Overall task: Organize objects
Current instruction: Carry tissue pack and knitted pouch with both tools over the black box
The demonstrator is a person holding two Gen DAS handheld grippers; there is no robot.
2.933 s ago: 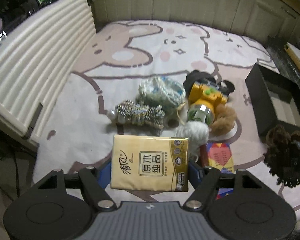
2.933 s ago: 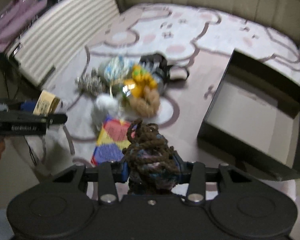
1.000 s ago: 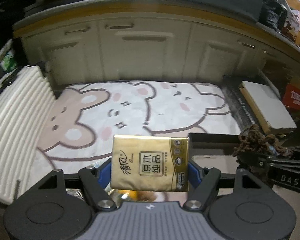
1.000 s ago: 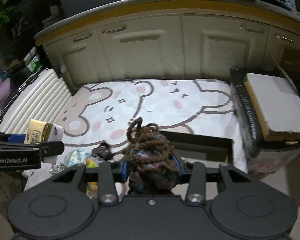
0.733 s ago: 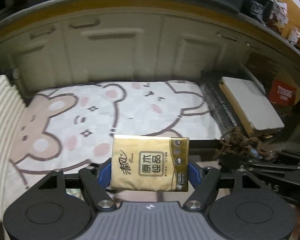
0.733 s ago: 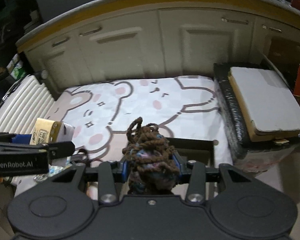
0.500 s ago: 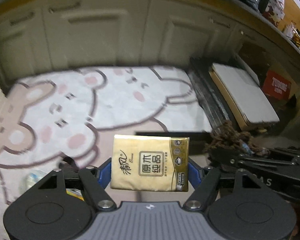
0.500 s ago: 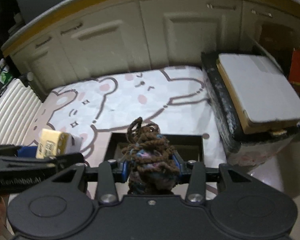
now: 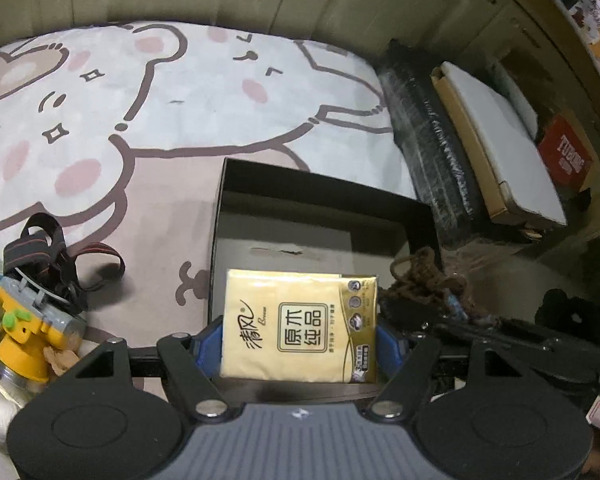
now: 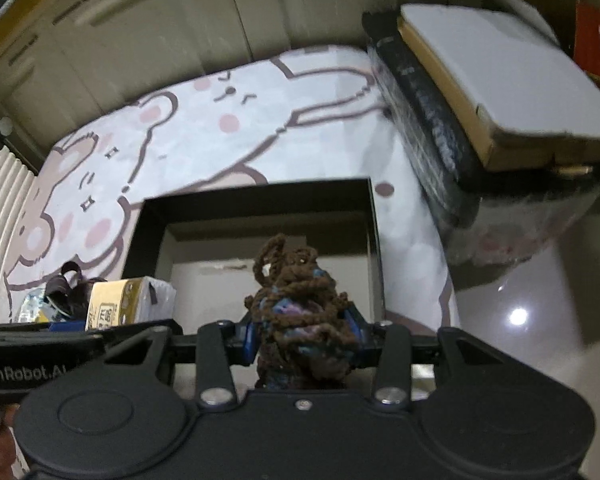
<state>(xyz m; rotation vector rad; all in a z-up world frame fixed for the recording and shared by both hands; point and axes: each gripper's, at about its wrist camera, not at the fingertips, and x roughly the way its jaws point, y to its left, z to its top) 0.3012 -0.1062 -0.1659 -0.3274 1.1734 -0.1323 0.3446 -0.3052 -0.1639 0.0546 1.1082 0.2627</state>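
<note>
My left gripper [image 9: 300, 336] is shut on a yellow tissue pack [image 9: 300, 326], held flat above the near left part of an open black box [image 9: 324, 196]. My right gripper [image 10: 300, 332] is shut on a brown yarn bundle [image 10: 298, 312] with blue strands, over the same black box [image 10: 256, 196]. In the left wrist view the yarn bundle [image 9: 424, 284] hangs just right of the tissue pack. In the right wrist view the tissue pack [image 10: 116, 300] sits at the left in the other gripper. The box floor is pale and bare where it shows.
The box rests on a cartoon bear mat [image 9: 180, 92]. Left of it lie a yellow headlamp [image 9: 24, 328] with black straps and other yarn. A black wrapped block with a white board [image 10: 496, 76] stands to the right, cabinets behind, a ribbed cushion [image 10: 0, 208] far left.
Both grippers have come down and tipped toward the black box, which now fills the middle of both views. Each keeps its load; the cabinets have slid up and out of view.
</note>
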